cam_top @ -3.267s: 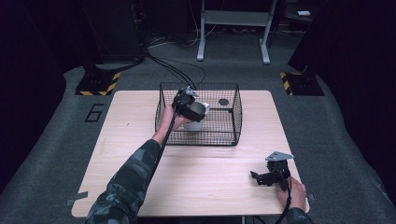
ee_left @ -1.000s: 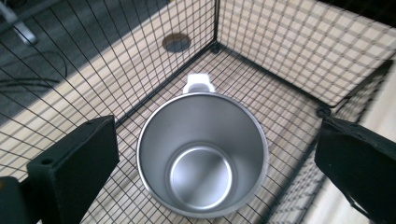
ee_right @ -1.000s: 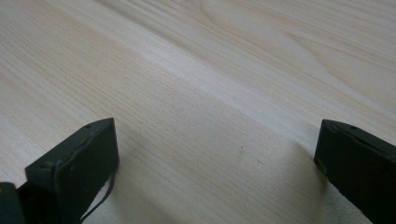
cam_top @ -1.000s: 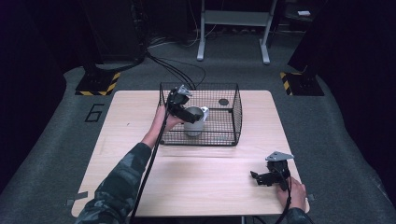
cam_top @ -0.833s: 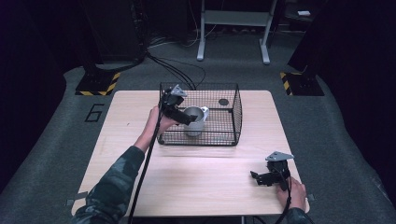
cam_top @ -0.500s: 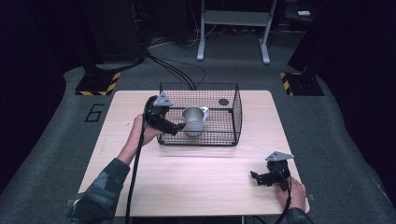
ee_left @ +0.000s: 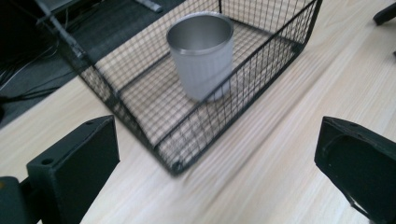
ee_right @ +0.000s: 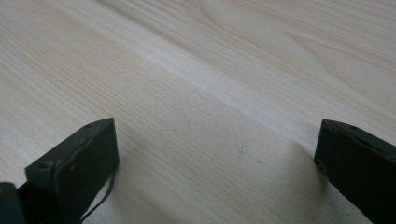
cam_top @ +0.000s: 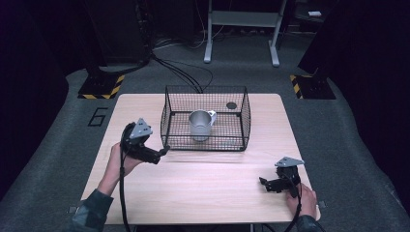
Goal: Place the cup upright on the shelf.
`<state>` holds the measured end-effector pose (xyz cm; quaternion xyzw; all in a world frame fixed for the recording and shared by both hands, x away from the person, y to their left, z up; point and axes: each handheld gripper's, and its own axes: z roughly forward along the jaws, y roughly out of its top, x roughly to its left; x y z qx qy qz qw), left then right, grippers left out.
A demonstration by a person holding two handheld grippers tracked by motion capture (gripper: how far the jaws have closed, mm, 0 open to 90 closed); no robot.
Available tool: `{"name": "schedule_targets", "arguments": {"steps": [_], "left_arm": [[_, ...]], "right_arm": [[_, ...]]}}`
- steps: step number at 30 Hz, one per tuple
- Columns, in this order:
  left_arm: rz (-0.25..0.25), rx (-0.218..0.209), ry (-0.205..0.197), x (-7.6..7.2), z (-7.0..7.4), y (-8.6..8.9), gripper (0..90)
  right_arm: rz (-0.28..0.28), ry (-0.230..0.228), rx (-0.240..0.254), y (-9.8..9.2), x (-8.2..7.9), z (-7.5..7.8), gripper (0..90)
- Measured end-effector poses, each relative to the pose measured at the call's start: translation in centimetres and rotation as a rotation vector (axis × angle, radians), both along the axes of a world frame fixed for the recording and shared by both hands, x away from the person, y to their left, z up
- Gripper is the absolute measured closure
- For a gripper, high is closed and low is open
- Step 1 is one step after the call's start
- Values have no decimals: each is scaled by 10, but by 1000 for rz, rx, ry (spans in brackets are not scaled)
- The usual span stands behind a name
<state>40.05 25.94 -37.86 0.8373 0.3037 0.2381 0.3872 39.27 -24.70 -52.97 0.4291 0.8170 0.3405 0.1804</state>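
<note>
A silver metal cup point(cam_top: 200, 124) stands upright inside a black wire basket point(cam_top: 167, 113) at the table's middle back. In the left gripper view the cup point(ee_left: 201, 55) sits behind the basket's mesh wall point(ee_left: 140, 123), beyond the gripper's wide-apart jaws. My left gripper point(cam_top: 162, 151) hovers open over the table just left of the basket's front corner, holding nothing. My right gripper point(cam_top: 263, 183) rests open near the front right edge, and in its own view its jaws stand wide apart over bare wood point(ee_right: 215, 116).
A small dark disc point(cam_top: 231, 105) lies in the basket's back right corner. The wooden table point(cam_top: 208, 193) stands on grey carpet. Black cables point(cam_top: 181, 72) trail off the back, and a metal stand point(cam_top: 241, 29) is behind the table.
My left gripper let go of the cup inside the basket, opened, and drew back out to the left and toward the front. The cup stays upright in the basket. The right gripper has not moved.
</note>
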Motion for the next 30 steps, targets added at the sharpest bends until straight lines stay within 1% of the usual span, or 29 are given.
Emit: {"name": "schedule_targets", "arguments": {"steps": [4, 5, 6, 7, 8, 9, 10, 12, 13, 14, 16, 17, 18, 19, 20, 21, 22, 23, 24, 25, 28, 30], "left_arm": [[52, 25, 6, -14, -16, 17, 1], [79, 10, 8, -19, -24, 22, 1], [92, 10, 9, -21, -28, 26, 1], [92, 10, 9, -21, -28, 26, 1], [122, 2, 30, -27, -42, 37, 1], [145, -2, 48, -30, -51, 44, 1], [164, -9, 56, -32, -58, 48, 1], [199, -31, 98, -36, -75, 59, 1], [228, -39, 113, -39, -85, 65, 1], [243, -42, 118, -41, -92, 68, 1], [291, -54, 145, -44, -109, 76, 1], [305, -50, 154, -44, -117, 79, 1], [316, -36, 170, -44, -124, 82, 1], [316, -36, 170, -44, -124, 82, 1], [346, -19, 200, -43, -136, 87, 1], [361, -39, 205, -42, -142, 89, 1], [361, -43, 235, -41, -145, 92, 1], [373, -50, 232, -41, -150, 92, 1], [381, -50, 204, -41, -153, 92, 2], [384, -58, 197, -42, -153, 92, 0], [396, -58, 196, -39, -153, 92, 0], [389, -60, 202, -38, -153, 92, 0]], "right_arm": [[0, 0, 0, 0, 0, 0, 0], [0, 0, 0, 0, 0, 0, 0], [-1, 0, 0, 0, 0, 0, 0], [-1, 0, 1, 0, 0, 0, 0], [0, 0, 0, 0, 0, 0, 0], [0, 0, 0, 0, 0, 0, 0], [-1, 0, 0, 0, 0, 0, 0], [0, 0, 0, 0, 0, 0, 0], [-1, 0, 1, 0, 0, 0, 0], [-3, -10, 6, 0, 0, 0, 0], [-5, -8, 7, 0, 0, 0, 0], [-6, -8, 7, 0, 0, 0, 0], [-5, -8, 6, 0, 0, 0, 0], [-5, -8, 6, 0, 0, 0, 0], [-5, -8, 6, 0, 0, 0, 0], [-5, -8, 6, 0, 0, 0, 0], [-6, -8, 7, 0, 0, 0, 0], [-6, -8, 7, 0, 0, 0, 0], [-5, -8, 6, 0, 0, 0, 0], [-5, -8, 6, 0, 0, 0, 0], [-8, -1, 3, 1, -1, 0, 0], [-8, 1, 1, 0, -1, 0, 0]]}}
